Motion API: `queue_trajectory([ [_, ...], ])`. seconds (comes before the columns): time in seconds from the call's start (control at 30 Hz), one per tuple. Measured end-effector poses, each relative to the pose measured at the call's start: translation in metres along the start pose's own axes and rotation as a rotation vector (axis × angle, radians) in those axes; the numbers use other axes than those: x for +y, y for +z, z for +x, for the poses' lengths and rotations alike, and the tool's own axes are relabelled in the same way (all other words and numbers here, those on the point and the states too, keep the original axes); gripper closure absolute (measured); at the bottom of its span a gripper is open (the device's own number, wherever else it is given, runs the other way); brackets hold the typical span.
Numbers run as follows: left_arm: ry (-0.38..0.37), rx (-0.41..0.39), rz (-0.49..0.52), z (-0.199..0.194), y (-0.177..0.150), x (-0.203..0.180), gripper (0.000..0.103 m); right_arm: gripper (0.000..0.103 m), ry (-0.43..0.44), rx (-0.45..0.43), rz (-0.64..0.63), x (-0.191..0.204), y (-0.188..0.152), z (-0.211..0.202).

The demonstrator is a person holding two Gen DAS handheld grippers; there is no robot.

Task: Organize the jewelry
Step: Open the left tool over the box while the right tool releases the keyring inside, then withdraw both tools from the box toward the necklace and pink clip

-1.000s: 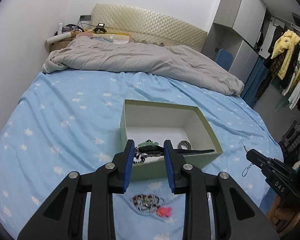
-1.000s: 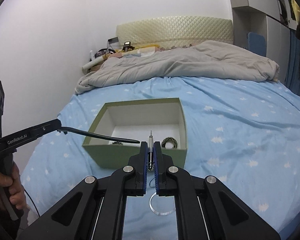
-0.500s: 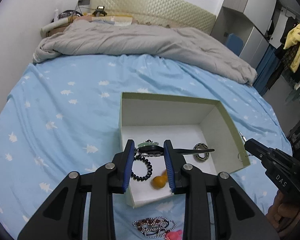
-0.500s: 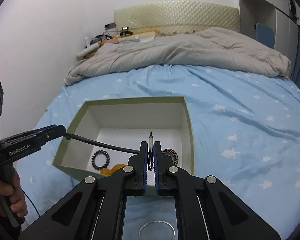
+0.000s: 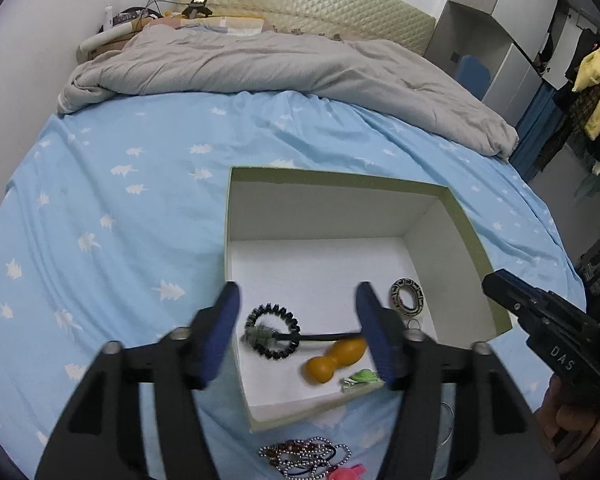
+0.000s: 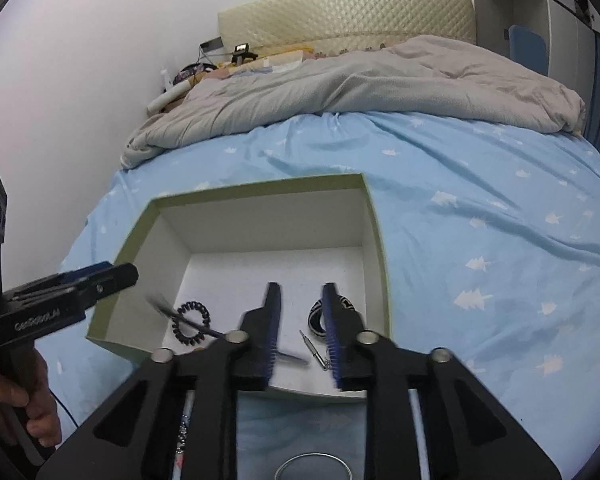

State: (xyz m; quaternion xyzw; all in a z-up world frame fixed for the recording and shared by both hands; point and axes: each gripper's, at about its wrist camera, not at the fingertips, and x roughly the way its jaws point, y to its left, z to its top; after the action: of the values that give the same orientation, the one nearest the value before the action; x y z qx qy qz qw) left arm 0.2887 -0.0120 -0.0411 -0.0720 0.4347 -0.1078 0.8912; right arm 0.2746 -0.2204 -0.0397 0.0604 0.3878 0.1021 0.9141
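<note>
On a blue bedsheet (image 5: 112,216) sits an open green box (image 5: 466,224). The left gripper (image 5: 298,334), jaws just spread, hangs over a black hairband (image 5: 324,336) lying inside. The right gripper (image 6: 300,336), jaws just parted, stands over a small metal keychain (image 6: 312,350) on the box floor.

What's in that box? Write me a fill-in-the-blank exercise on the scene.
1. The gourd lies ___ the box.
2. The beads lie ___ the box, on the sheet.
3. The coiled hair tie is ___ in colour.

Missing words: inside; outside; black
</note>
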Motion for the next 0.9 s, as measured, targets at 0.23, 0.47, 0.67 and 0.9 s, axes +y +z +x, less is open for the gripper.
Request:
queue_trajectory([
  [0.23, 0.007, -0.061, 0.018, -0.037, 0.001, -0.005, 0.029, 0.082, -0.004, -0.048, 0.001, 0.007, 0.001, -0.037],
  [0.47, -0.002, -0.129, 0.028, -0.087, -0.005, -0.009, 0.029, 0.082, 0.001, -0.104, -0.001, 0.017, -0.007, -0.084],
  [0.67, -0.005, -0.173, 0.044, -0.124, -0.018, -0.015, 0.029, 0.082, 0.000, -0.147, 0.004, 0.023, -0.022, -0.125],
  [0.9, -0.024, -0.199, 0.047, -0.152, -0.040, -0.020, 0.029, 0.082, -0.002, -0.166, -0.003, 0.032, -0.046, -0.157],
])
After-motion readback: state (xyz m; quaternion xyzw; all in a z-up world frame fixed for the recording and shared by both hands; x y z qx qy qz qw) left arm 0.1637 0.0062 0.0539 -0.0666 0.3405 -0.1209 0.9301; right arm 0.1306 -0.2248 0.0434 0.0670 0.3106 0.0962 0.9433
